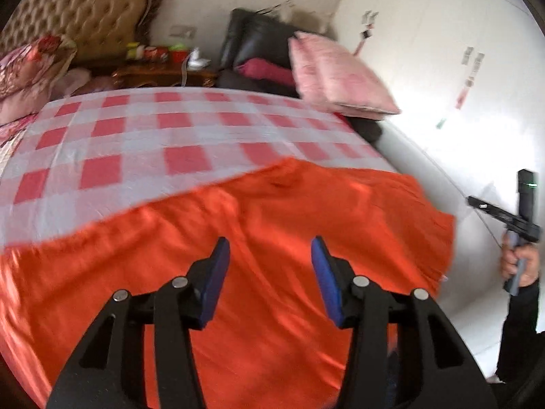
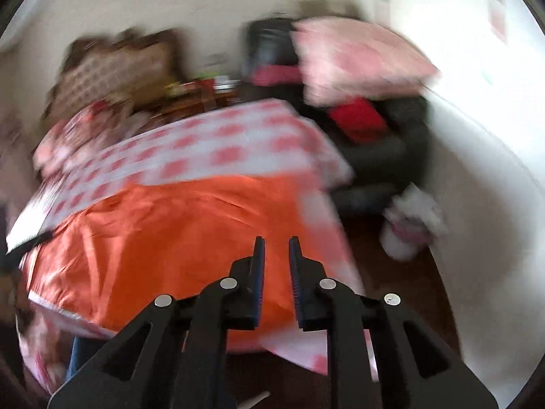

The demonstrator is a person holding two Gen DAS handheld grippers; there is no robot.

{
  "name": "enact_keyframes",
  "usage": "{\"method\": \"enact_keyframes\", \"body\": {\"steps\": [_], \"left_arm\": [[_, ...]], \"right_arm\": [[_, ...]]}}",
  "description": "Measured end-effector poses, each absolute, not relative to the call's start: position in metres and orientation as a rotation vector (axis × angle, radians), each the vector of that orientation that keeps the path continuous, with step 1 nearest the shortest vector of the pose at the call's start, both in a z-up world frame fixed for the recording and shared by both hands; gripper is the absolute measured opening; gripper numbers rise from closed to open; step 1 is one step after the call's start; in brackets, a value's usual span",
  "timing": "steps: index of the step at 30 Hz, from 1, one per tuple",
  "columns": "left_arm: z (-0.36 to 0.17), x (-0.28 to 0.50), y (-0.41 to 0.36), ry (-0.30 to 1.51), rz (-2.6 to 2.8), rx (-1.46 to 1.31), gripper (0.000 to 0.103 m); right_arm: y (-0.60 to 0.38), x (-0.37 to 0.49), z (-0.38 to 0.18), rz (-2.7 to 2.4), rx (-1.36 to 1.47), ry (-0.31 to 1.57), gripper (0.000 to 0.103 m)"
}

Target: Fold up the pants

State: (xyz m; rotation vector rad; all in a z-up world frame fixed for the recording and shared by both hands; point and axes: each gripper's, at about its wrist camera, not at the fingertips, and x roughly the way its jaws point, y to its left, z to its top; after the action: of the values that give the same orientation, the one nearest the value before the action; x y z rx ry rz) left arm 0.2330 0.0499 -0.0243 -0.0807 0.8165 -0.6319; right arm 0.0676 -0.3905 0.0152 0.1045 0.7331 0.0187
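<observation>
1. The left wrist view looks across a bed (image 1: pixel 143 136) covered with a pink-and-white checked sheet. Orange pants (image 1: pixel 259 238) lie spread over the lower half of the frame.
2. The left gripper (image 1: pixel 269 272) sits at bottom centre above the orange cloth. Its blue-padded jaws are wide apart and hold nothing.
3. At the right edge of this view, the right gripper (image 1: pixel 504 214) is held in a hand (image 1: pixel 519 264), off the side of the bed and apart from the pants.
4. A pink pillow (image 1: pixel 337 75) rests on a black armchair (image 1: pixel 259 44) in the upper middle. A tufted tan headboard (image 1: pixel 85 10) fills the upper left.
5. The right wrist view is blurred. The pants (image 2: pixel 177 238) cover the centre-left, on the checked sheet.
6. The right gripper (image 2: pixel 276 272) is at bottom centre. Its jaws stand a narrow gap apart with nothing between them, near the right edge of the pants.
</observation>
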Motion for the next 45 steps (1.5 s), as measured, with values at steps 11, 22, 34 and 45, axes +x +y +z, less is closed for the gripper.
{"method": "enact_keyframes", "body": {"steps": [11,22,34,45], "left_arm": [[-0.041,0.307,-0.012,0.880,-0.781,0.240,0.038],[-0.063,0.336,-0.044,0.938,-0.901,0.345,0.015],[-0.056,0.364,-0.034,0.925,-0.817,0.305,0.035],[-0.058,0.324,0.072,0.920,-0.618,0.255,0.035]], "right_arm": [[-0.223,0.251,-0.020,0.371,-0.261,0.931,0.019],[-0.201,0.286,-0.051,0.448,-0.315,0.987,0.052],[-0.217,0.310,-0.054,0.354,-0.215,0.928,0.000],[-0.209,0.310,-0.063,0.272,-0.267,0.901,0.001]]}}
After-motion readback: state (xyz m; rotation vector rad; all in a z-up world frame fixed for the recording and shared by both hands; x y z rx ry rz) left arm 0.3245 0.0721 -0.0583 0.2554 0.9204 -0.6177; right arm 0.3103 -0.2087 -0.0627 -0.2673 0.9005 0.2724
